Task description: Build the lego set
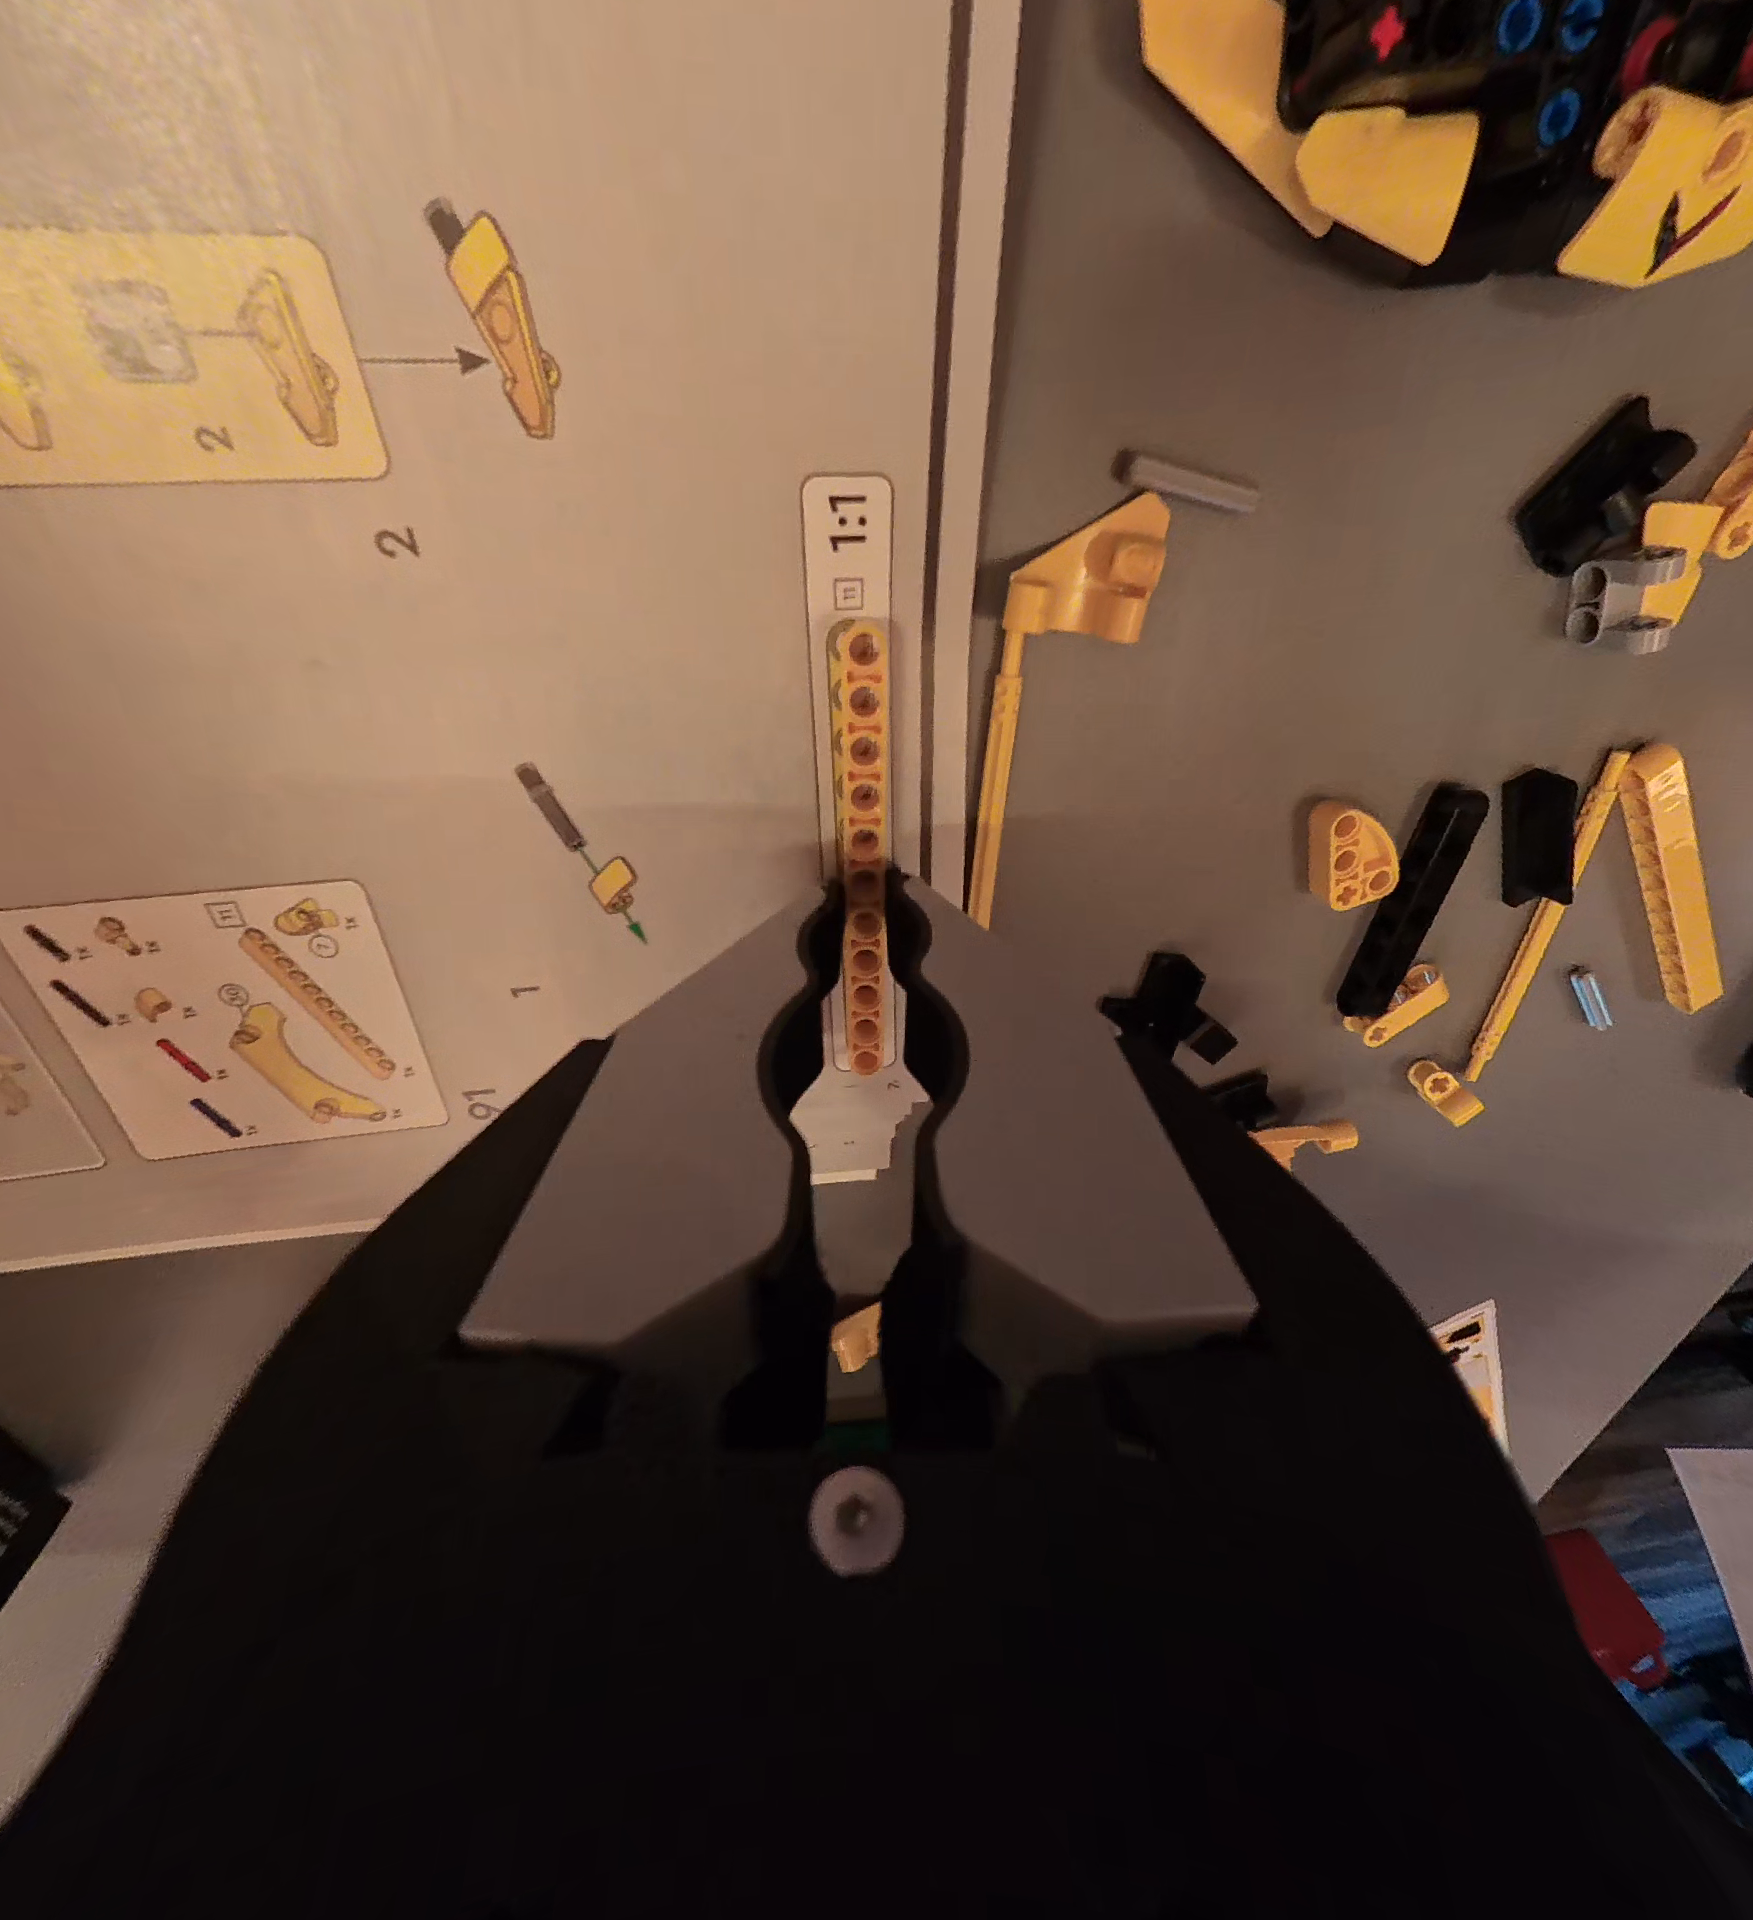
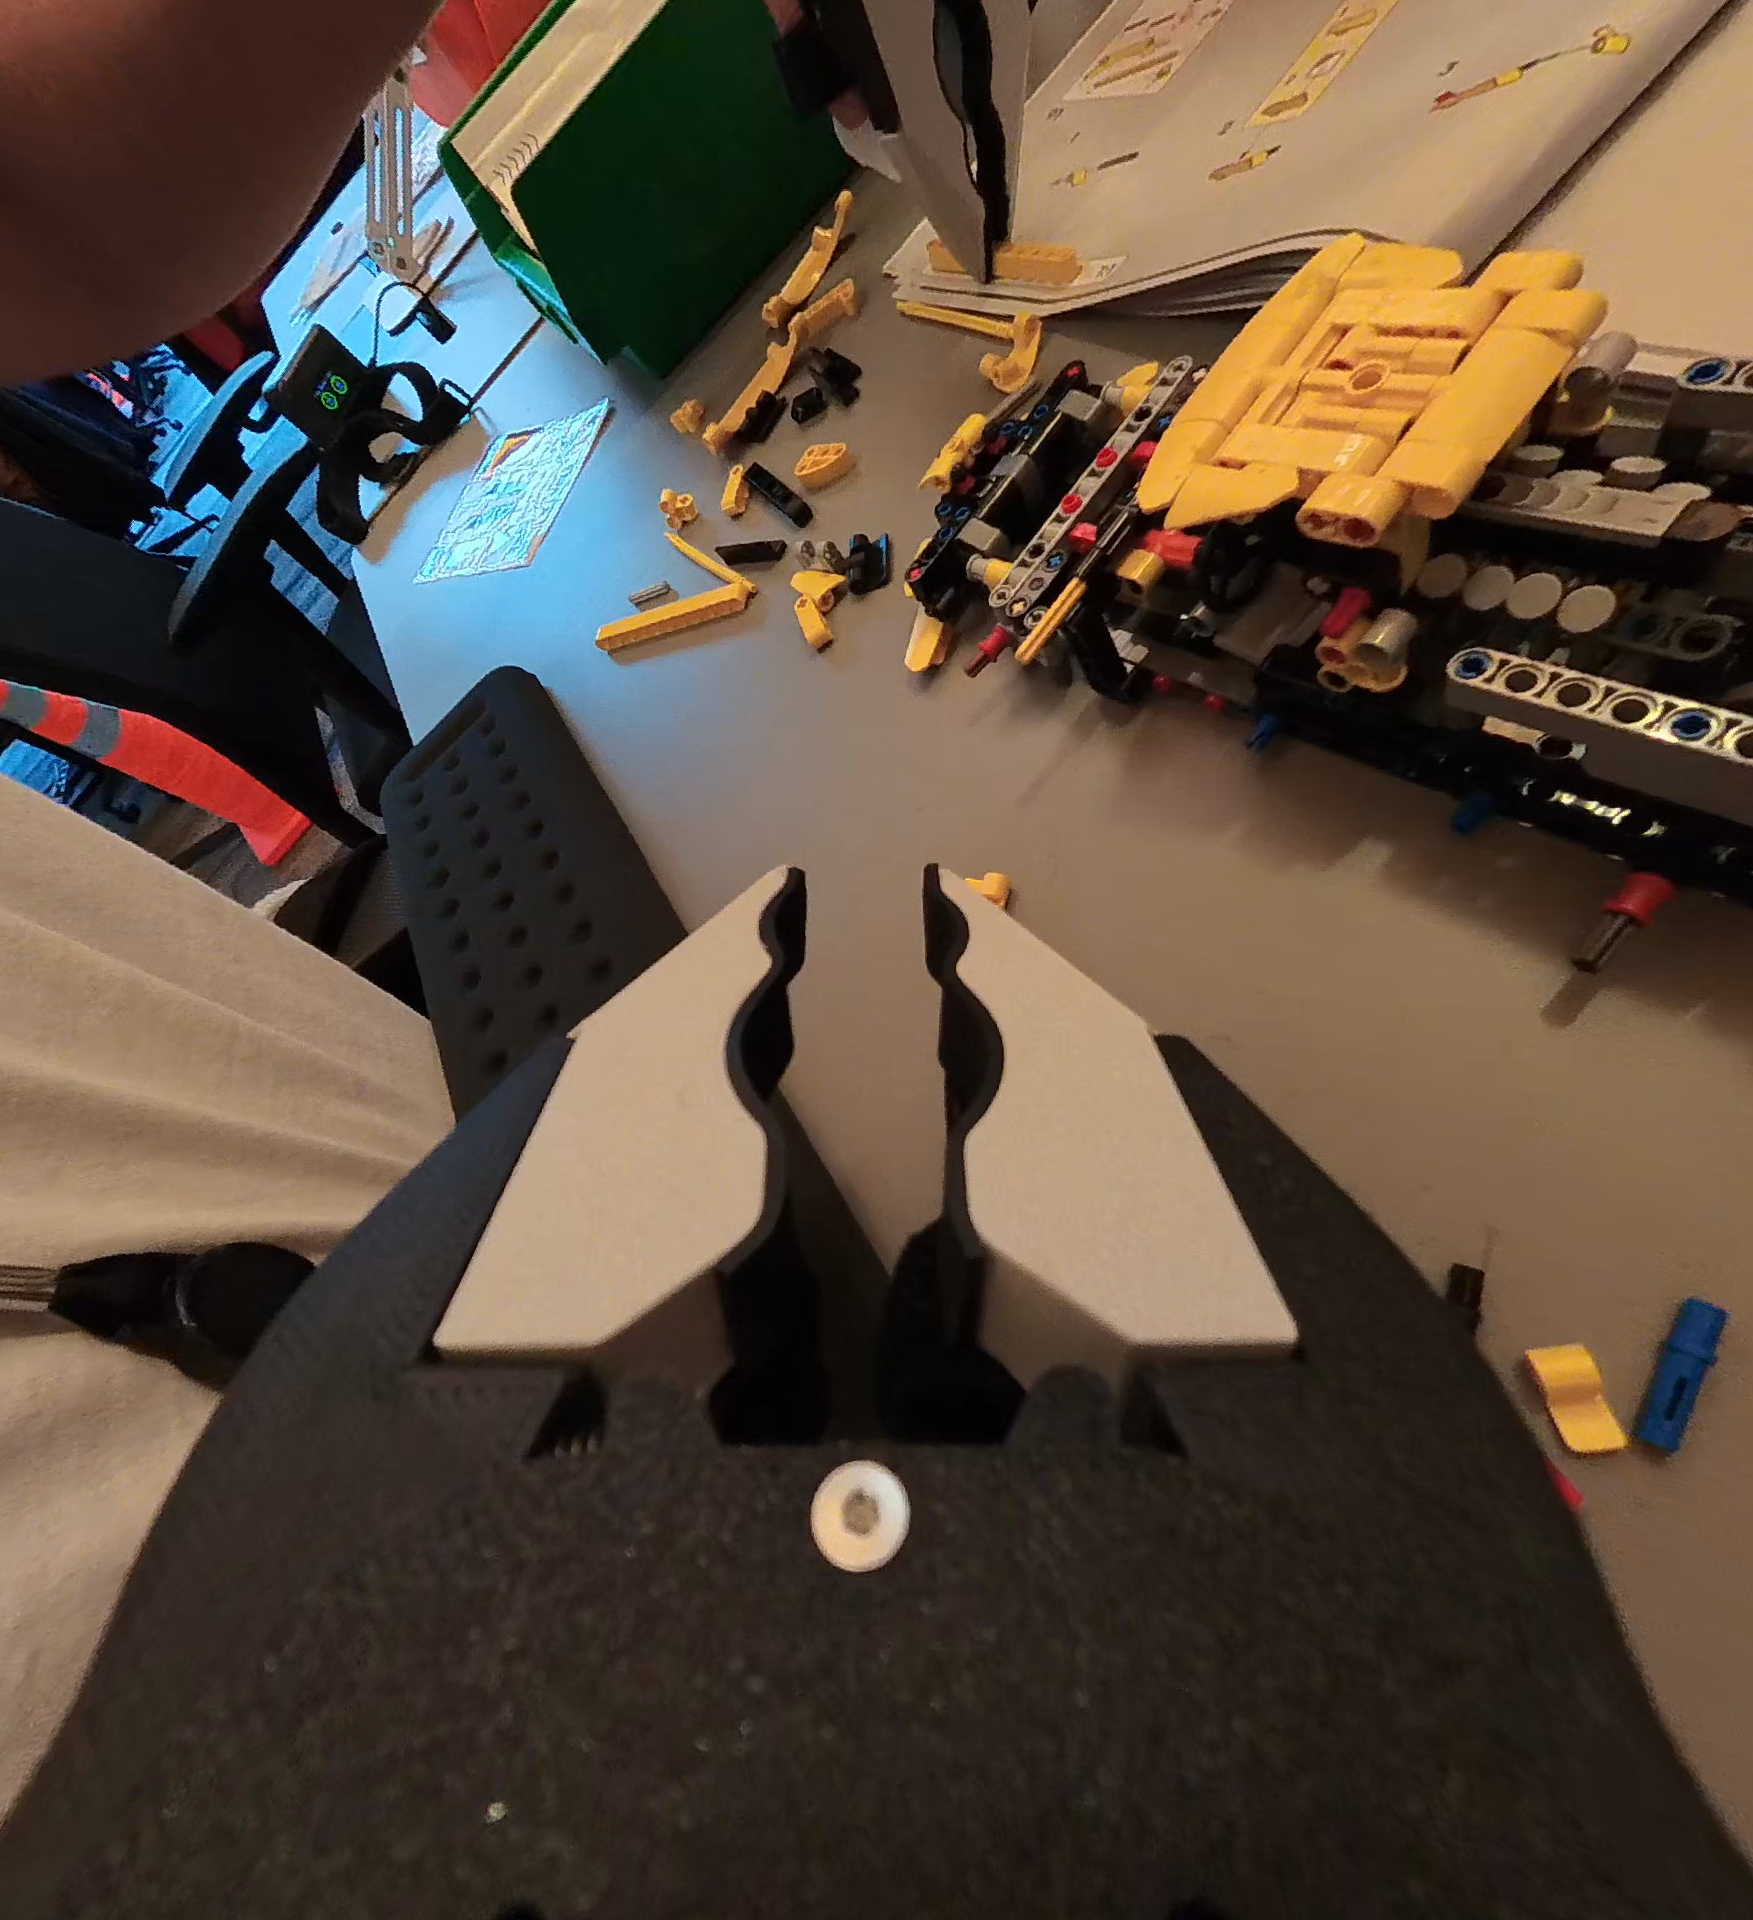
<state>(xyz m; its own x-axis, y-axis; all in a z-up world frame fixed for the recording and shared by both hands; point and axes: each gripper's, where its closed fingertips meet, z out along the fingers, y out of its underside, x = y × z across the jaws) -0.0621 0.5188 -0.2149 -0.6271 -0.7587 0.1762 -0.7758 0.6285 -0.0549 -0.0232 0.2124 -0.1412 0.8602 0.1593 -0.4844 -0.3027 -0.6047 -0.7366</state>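
Grey tabletop (image 2: 1111, 997) ahead of and beneath the right gripper, under warm, dim, yellowish light. Left of that gripper, beside the table edge, a black perforated chair back (image 2: 508, 883). Farther left, black office chair bases (image 2: 228, 499) on a floor washed in cooler bluish light. Past the left gripper's right side, dark cluttered floor (image 1: 1703, 1621) below the table edge.

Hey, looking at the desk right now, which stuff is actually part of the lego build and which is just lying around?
Part of the build:
- yellow beam gripped in the left gripper, held over the instruction booklet
- half-built model
- loose yellow and black pieces
- blue pin

Just lying about:
- green box
- sticker sheet
- black perforated chair back
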